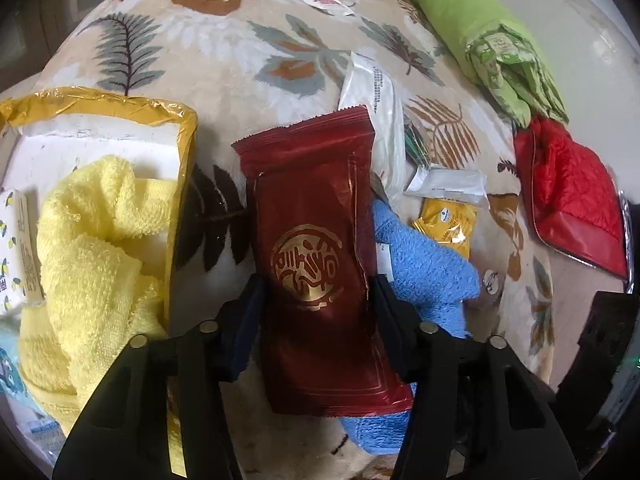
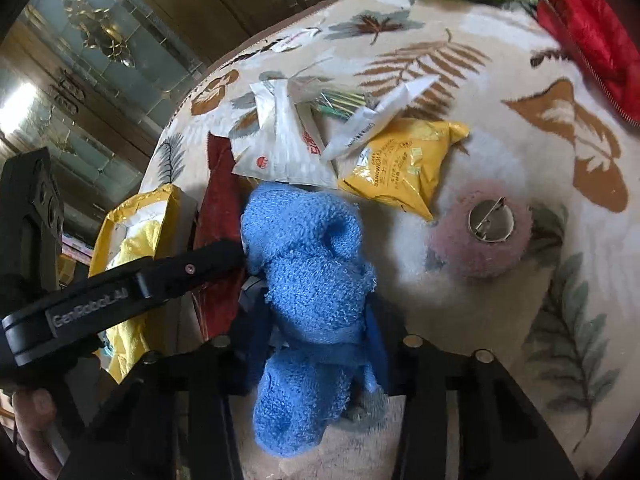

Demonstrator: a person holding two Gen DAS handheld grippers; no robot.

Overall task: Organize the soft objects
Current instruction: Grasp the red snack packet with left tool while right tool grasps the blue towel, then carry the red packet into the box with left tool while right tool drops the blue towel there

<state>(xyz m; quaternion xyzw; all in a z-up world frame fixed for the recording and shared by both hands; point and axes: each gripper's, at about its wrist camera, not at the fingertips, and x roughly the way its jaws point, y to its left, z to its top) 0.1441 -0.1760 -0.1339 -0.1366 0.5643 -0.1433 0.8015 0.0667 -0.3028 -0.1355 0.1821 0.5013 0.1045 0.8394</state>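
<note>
In the left wrist view, the left gripper (image 1: 318, 292) is clenched on a dark red foil packet (image 1: 316, 248), its two black pads pressing the packet's long edges just below a gold round emblem. The packet lies lengthwise over a leaf-patterned blanket (image 1: 224, 64), overlapping a blue terry cloth (image 1: 424, 268) at its right side. To the left sits a gold-rimmed box (image 1: 100, 100) with a yellow towel (image 1: 92, 248) bunched inside it. Further right are a white wrapper (image 1: 376, 96), a small yellow sachet (image 1: 448, 224), a red quilted pouch (image 1: 568, 196) and a green folded cloth (image 1: 476, 24). In the right wrist view, the right gripper (image 2: 320, 344) grasps the blue terry cloth (image 2: 308, 292), which bulges up between the fingers and hangs down over them. The left gripper's black finger (image 2: 192, 268) reaches in from the left, touching the cloth's edge beside the red packet (image 2: 218, 200). Beyond lie white wrappers (image 2: 284, 144), a yellow snack bag (image 2: 404, 164) and a round metal pin badge (image 2: 490, 220) on the blanket (image 2: 520, 60).
</note>
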